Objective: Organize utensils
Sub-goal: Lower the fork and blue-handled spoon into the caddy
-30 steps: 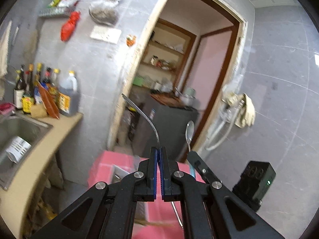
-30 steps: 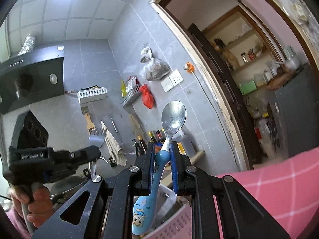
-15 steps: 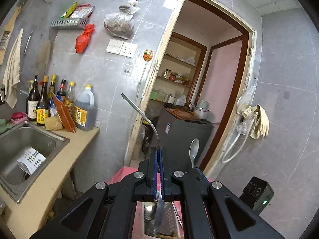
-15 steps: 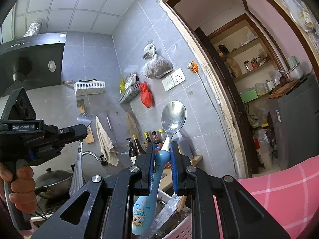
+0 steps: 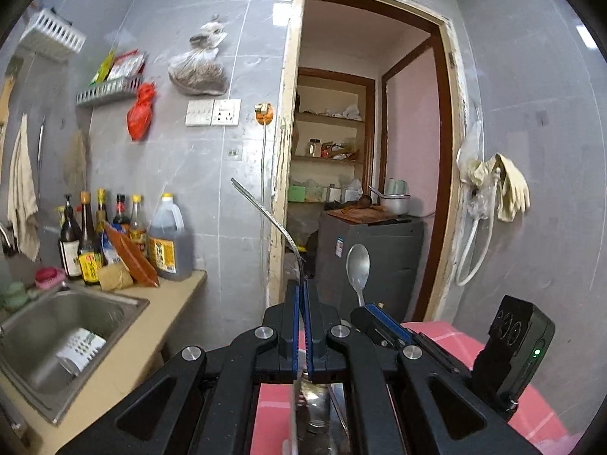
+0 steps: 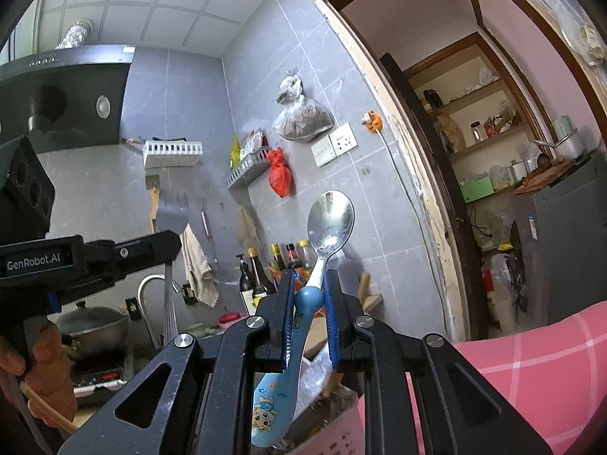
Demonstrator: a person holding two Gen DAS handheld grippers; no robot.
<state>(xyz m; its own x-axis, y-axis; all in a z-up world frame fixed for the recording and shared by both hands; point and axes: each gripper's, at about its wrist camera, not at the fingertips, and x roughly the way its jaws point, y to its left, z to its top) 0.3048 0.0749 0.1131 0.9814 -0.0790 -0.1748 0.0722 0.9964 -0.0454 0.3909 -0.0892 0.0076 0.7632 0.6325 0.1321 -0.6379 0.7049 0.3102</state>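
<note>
My left gripper (image 5: 302,288) is shut on a thin metal fork (image 5: 265,216). Its head curves up and to the left, and its handle hangs below the pads toward a pink utensil basket (image 5: 265,417). In the right wrist view the fork (image 6: 172,210) shows its tines above the left gripper (image 6: 172,242), at the left. My right gripper (image 6: 308,280) is shut on a spoon (image 6: 330,223) with a blue cartoon handle, bowl up. The handle reaches down into the pink basket (image 6: 341,436). From the left wrist, the spoon (image 5: 357,265) and right gripper (image 5: 373,309) sit just right of my fingers.
A steel sink (image 5: 125,303) and a row of sauce bottles (image 5: 114,235) fill the counter on the left. A doorway with a grey cabinet (image 5: 371,258) lies ahead. A pink checked surface (image 6: 531,360) is at the right. A wok (image 6: 91,326) sits under the range hood (image 6: 64,94).
The left wrist view has rolled upright and sunk a little, with the fork handle lower over the basket. The right gripper has drifted sideways and down. Both grips are unchanged.
</note>
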